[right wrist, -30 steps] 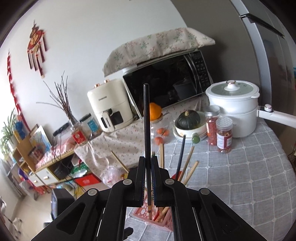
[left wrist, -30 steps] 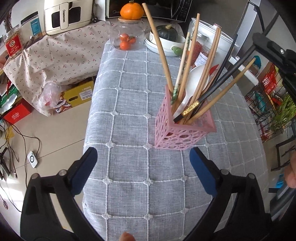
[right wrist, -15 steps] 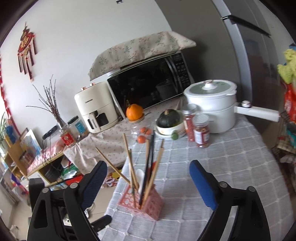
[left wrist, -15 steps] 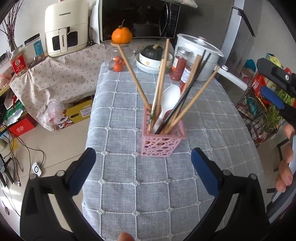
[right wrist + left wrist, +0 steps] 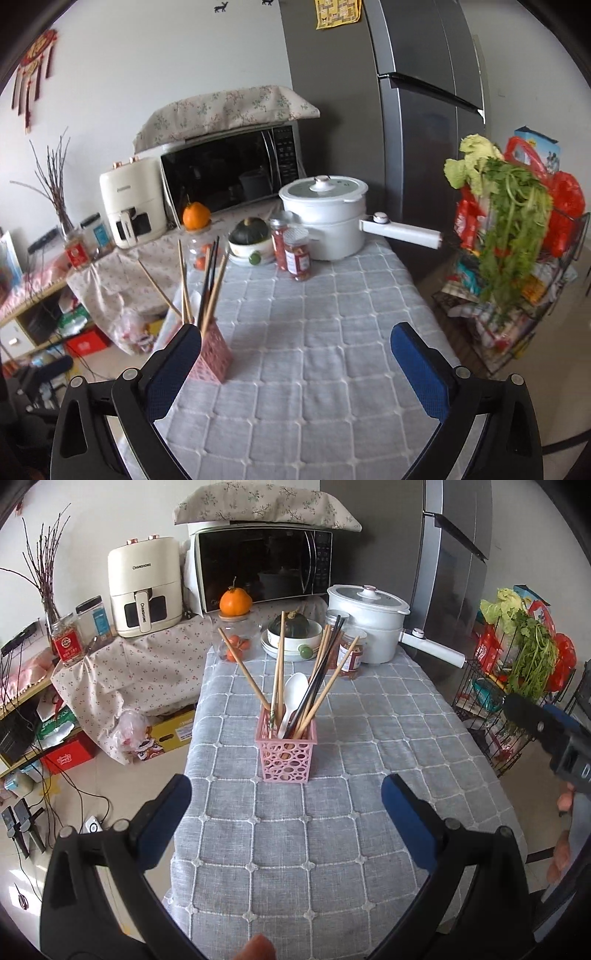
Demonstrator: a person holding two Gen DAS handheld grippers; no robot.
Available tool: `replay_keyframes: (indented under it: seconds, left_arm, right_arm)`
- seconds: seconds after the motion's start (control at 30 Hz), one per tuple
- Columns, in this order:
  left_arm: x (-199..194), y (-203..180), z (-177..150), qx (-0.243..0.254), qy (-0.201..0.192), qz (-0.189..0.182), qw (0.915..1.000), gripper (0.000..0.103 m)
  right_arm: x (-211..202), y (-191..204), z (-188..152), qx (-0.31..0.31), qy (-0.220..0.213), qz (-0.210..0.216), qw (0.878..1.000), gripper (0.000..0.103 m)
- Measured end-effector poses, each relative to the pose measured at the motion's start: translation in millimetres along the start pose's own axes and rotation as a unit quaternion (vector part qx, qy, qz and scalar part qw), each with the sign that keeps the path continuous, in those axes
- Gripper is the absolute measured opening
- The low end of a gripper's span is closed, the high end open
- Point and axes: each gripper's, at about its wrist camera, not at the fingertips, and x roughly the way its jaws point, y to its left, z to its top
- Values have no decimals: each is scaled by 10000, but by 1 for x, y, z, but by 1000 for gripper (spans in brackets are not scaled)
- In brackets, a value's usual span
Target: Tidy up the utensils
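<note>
Both grippers, left [image 5: 286, 801] and right [image 5: 295, 349], gape wide, holding nothing. Mid-frame on the grey tablecloth [image 5: 332, 849], the pink holder [image 5: 287, 755] keeps chopsticks [image 5: 328, 685] and a white spoon [image 5: 292, 698] upright.

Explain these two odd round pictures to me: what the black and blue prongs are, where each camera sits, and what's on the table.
No robot here: a person holds a pair of tongs in each hand, each carrying a fisheye camera looking along its fingers. One picture looks out from the left tongs, the other from the right tongs. Both are open and hold nothing. On the grey checked tablecloth stands a pink utensil basket with chopsticks and a white spoon. Behind it are a white pot, jars and a squash in a bowl.
</note>
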Motion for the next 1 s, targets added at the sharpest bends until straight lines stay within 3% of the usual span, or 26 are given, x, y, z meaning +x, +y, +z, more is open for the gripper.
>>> replay_keyframes:
  seconds: [0.17, 0.43, 1.0]
  left_arm:
    - [-4, -9, -6, 64, -47, 35, 10000, 102]
    - [0, -16, -7, 93, -43, 38, 9999, 102]
    - [4, -18, -9, 116, 0, 23, 9999, 102]
  right_arm:
    - [-7, -1, -20, -71, 244, -170, 9995, 103]
    - [6, -1, -21, -118, 301, -344, 9989, 103]
    - [16, 4, -23, -189, 409, -268, 9986, 103]
